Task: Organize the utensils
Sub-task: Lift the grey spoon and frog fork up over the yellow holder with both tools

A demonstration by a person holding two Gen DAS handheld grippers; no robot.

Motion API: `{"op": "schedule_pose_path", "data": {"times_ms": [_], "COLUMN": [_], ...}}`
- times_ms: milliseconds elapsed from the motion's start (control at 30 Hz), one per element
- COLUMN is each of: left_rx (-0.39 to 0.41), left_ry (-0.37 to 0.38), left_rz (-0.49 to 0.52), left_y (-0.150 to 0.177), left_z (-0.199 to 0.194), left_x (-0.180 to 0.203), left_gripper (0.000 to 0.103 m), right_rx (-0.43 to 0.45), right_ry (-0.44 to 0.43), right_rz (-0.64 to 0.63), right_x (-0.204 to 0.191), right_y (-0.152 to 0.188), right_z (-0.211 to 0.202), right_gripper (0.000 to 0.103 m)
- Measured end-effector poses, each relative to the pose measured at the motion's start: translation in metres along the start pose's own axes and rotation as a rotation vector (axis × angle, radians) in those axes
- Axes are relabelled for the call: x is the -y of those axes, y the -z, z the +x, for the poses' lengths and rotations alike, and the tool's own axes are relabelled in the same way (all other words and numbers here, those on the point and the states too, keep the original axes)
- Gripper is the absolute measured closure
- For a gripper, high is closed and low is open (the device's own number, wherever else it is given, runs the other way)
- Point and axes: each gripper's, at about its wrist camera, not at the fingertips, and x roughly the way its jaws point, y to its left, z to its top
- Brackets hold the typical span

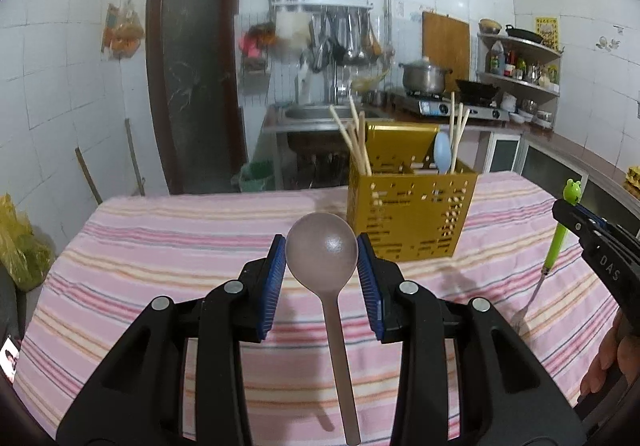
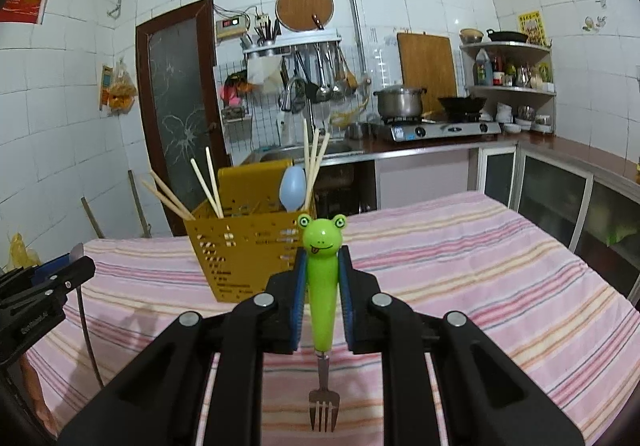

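While the brownish-mauve spoon (image 1: 322, 246) stood with its bowl upward between the blue pads (image 1: 273, 278) of the left tongs (image 1: 322, 258), its handle hung down toward the striped tablecloth (image 1: 160, 246) of the worktop. The pads sat against the two sides of the bowl, so these tongs gripped the spoon. In the right tongs (image 2: 322, 274) a frog-handled fork (image 2: 322, 266) was clamped by its green handle, the frog's face above the pads and the metal tines pointing downward above the cloth.

Beyond both utensils stood the yellow perforated utensil holder (image 1: 412, 214), set on the worktop toward its far edge. Wooden chopsticks (image 1: 356, 142) leaned out of its left compartment, more chopsticks rose from the right one, and a pale blue spoon (image 1: 442, 152) stood bowl-up beside those.

From the left wrist view, the right tongs showed at the right edge of the worktop with the fork held upright. From the right wrist view, the left tongs showed at the left edge.

Behind the worktop, along the far tiled wall, were a sink (image 2: 304, 152), a gas stove (image 2: 440, 128) carrying a steel pot (image 2: 400, 102) and a dark wok (image 2: 462, 104), a rack of hanging ladles (image 2: 320, 74), and a dark door (image 2: 176, 102).
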Motion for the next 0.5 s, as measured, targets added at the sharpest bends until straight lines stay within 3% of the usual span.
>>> {"op": "schedule_pose_path", "data": {"times_ms": [300, 500], "left_rx": [0.08, 0.154], "left_ry": [0.023, 0.053], "left_rz": [-0.011, -0.011], "left_y": [-0.014, -0.051], "left_z": [-0.006, -0.009], "left_x": [0.002, 0.009], "left_gripper": [0.068, 0.068], "right_rx": [0.034, 0.078], "right_ry": [0.001, -0.01], "right_rz": [-0.003, 0.002], "right_x": [0.002, 0.0], "right_y": [-0.009, -0.039], "right_z": [0.001, -0.005], "right_gripper": [0.087, 0.087]}}
